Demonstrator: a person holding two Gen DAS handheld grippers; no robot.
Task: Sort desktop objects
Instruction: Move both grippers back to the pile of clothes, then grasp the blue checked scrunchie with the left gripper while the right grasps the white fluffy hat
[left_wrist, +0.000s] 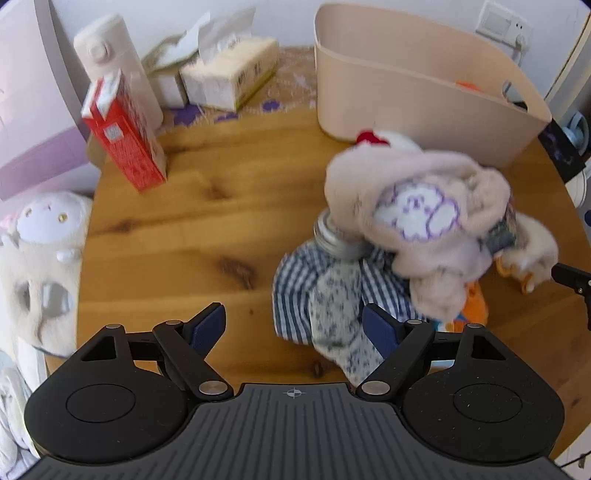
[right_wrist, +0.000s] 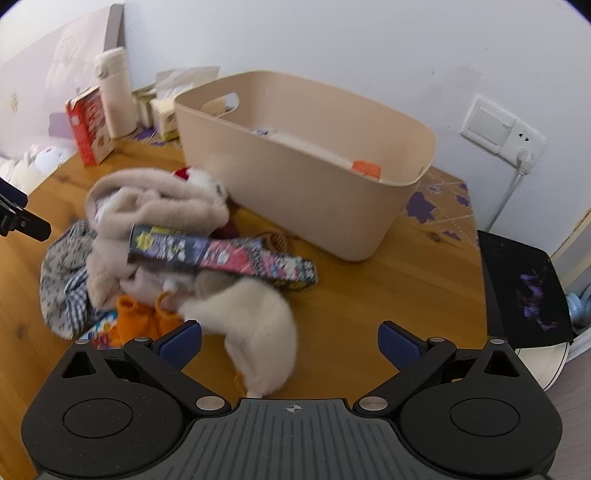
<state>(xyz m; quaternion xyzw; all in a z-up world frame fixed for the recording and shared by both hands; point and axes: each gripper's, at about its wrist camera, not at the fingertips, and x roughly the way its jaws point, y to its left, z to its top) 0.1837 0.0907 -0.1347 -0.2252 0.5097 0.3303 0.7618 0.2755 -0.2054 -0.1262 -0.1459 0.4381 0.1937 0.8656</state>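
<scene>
On the wooden table (left_wrist: 192, 236), 1 heap of soft things sits right of centre in the left wrist view: 1 beige fleece garment (left_wrist: 417, 206) with a cartoon patch, 1 striped cloth (left_wrist: 295, 295), 1 speckled cloth (left_wrist: 336, 306) and 1 metal-lidded jar (left_wrist: 334, 236) under them. At upper left stand 1 red carton (left_wrist: 123, 144), 1 cream flask (left_wrist: 110, 66) and 2 tissue packs (left_wrist: 229, 74), with 1 beige bin (left_wrist: 406, 81) at upper right. The left gripper (left_wrist: 293, 328) and right gripper (right_wrist: 290, 343) both have jaws spread with nothing pinched; 1 long patterned box (right_wrist: 221, 254) lies across the heap.
</scene>
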